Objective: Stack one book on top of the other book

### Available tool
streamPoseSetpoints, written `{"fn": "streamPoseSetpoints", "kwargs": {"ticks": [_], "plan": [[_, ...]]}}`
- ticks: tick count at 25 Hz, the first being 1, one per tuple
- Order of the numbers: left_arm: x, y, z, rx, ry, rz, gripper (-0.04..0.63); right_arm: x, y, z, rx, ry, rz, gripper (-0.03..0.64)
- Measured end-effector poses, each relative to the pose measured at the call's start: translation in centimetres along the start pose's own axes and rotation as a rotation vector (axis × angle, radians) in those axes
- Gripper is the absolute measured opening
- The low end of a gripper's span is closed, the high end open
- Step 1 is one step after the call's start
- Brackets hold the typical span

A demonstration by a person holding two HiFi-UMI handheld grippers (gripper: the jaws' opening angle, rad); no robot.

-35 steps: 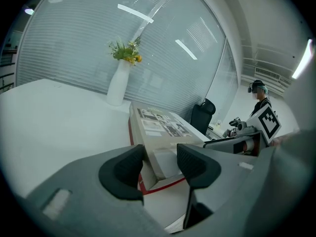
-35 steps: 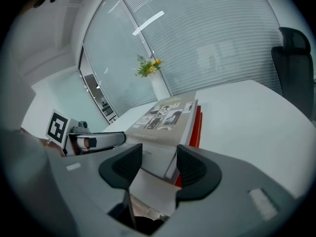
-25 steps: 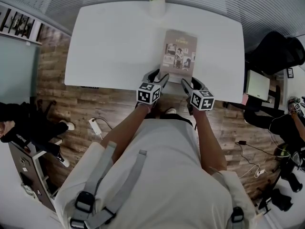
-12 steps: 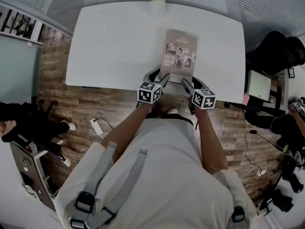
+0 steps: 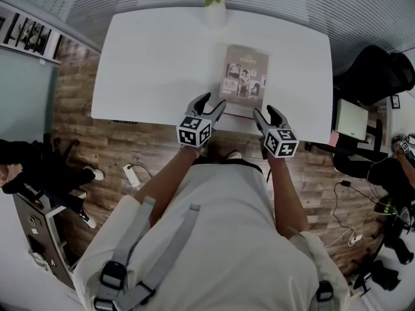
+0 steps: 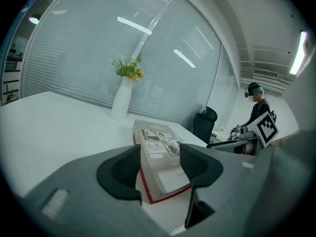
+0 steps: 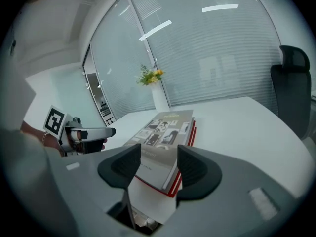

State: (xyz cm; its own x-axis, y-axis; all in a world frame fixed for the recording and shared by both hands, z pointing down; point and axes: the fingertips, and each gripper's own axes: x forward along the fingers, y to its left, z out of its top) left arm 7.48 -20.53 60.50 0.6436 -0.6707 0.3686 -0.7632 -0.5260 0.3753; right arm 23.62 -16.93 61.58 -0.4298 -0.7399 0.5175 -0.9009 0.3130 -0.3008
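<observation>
table (image 5: 149, 63): white, left half bare, wide room there.
vase (image 5: 214, 13): at the far edge, well apart from the books.
left claw (image 5: 214, 100): over the near edge, jaws opening wide, clamped on nothing, just beside the stack's near left corner.
books (image 5: 244, 76): stacked, grey cover on a red-edged one, right of centre, close to the near edge.
right claw (image 5: 266, 112): jaws opening, empty, by the stack's near right corner.
chair (image 5: 376, 70): dark, beyond the right edge.

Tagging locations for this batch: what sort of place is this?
Probably an office meeting room: a large white table, a black office chair, and slatted blinds over glass walls.
</observation>
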Motion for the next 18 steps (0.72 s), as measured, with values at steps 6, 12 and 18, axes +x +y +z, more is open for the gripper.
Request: {"fn": "streamPoseSetpoints", "kwargs": {"ticks": [6,12,18], "plan": [[-1.9,-2.3,4.3,0.056,-0.081,-0.051,0.196,-1.9,1.9,3.7,-0.097,-0.073,0.011,0.177],[-4.0,-5.0,8.8,0.12,-0.158,-0.11,0.169,-4.1,4.1,7.5,-0.185,-0.139,0.02,0.135],[-6.5,-7.3,12.3,0.165,-0.217,-0.145,0.117,-6.6,6.6,11.1,-0.248,-0.193,0.03,0.092]]}}
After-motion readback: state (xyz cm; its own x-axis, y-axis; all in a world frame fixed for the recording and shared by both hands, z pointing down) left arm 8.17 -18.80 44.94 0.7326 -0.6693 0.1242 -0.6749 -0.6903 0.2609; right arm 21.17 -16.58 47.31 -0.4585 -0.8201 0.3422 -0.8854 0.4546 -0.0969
